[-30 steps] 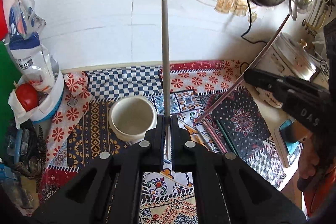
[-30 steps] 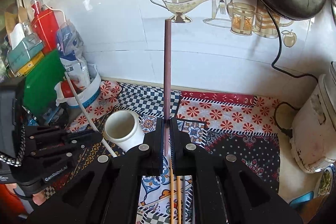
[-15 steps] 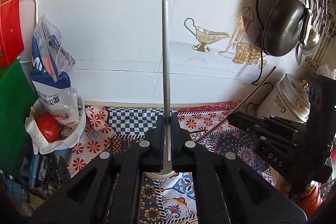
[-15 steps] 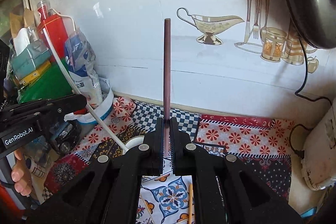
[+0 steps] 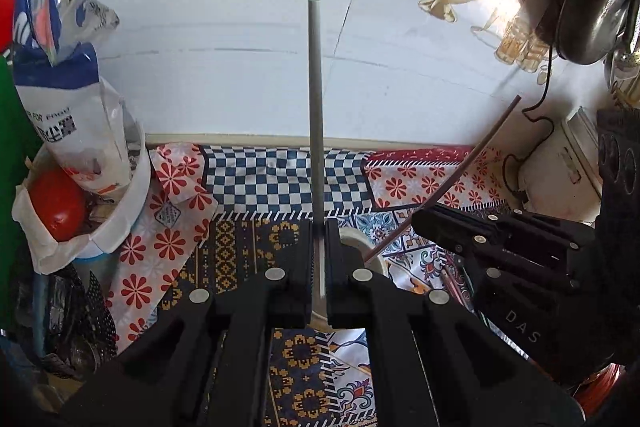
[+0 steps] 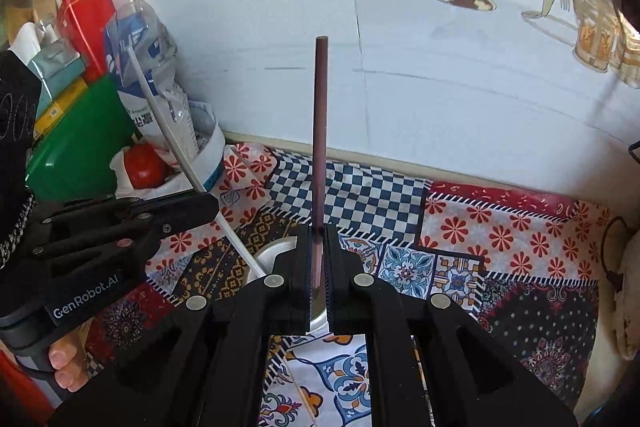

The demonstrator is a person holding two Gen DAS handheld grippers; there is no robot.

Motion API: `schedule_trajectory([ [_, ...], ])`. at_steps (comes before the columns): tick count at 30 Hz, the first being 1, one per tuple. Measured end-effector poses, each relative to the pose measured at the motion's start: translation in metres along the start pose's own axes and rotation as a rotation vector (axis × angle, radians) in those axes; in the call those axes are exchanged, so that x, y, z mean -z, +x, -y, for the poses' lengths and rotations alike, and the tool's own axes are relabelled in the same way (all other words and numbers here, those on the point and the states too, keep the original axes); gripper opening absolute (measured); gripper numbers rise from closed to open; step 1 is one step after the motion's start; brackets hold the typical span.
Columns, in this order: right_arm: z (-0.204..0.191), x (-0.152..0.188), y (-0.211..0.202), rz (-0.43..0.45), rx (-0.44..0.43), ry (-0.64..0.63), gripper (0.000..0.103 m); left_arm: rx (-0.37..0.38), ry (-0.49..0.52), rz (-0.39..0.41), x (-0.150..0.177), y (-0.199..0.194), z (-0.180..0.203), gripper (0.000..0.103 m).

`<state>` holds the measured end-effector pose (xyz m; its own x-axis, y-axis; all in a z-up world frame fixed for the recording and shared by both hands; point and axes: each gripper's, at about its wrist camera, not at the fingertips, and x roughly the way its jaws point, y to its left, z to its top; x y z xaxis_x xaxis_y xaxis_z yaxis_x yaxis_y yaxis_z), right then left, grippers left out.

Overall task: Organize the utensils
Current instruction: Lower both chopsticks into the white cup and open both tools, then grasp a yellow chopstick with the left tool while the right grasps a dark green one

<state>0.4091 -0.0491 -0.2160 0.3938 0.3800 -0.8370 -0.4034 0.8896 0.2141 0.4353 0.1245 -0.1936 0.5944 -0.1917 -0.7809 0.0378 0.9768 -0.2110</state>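
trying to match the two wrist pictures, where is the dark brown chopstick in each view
Left wrist view: the thin dark brown chopstick slants at right, held in the right claw.
Right wrist view: it stands upright at centre, rising from the same claw.
Shared landmark: the blue-and-white checked cloth patch at the wall's foot.

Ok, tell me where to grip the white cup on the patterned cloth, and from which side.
Take the white cup by its rim, from above: it stands upright with its mouth open upward, so one finger can go inside, one outside. Both grippers are already shut on chopsticks and crowd over it, so a hand must be freed first.
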Motion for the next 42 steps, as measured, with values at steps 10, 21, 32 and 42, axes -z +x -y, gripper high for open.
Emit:
schedule_trajectory([
  [10, 0.004, 0.008, 0.031, -0.103, 0.006, -0.004, 0.005, 0.003, -0.004, -0.083, 0.009, 0.031, -0.005, 0.003],
  [21, -0.004, 0.01, 0.017, -0.089, 0.023, -0.069, 0.005, -0.022, -0.024, -0.057, 0.004, 0.014, -0.004, 0.005],
  [32, 0.015, 0.021, -0.032, -0.027, 0.065, -0.103, 0.011, -0.054, 0.009, 0.046, 0.002, -0.036, 0.03, 0.021],
  [42, 0.054, 0.045, -0.08, 0.029, 0.118, -0.066, 0.038, -0.022, 0.065, 0.018, 0.026, -0.045, 0.082, 0.042],
])
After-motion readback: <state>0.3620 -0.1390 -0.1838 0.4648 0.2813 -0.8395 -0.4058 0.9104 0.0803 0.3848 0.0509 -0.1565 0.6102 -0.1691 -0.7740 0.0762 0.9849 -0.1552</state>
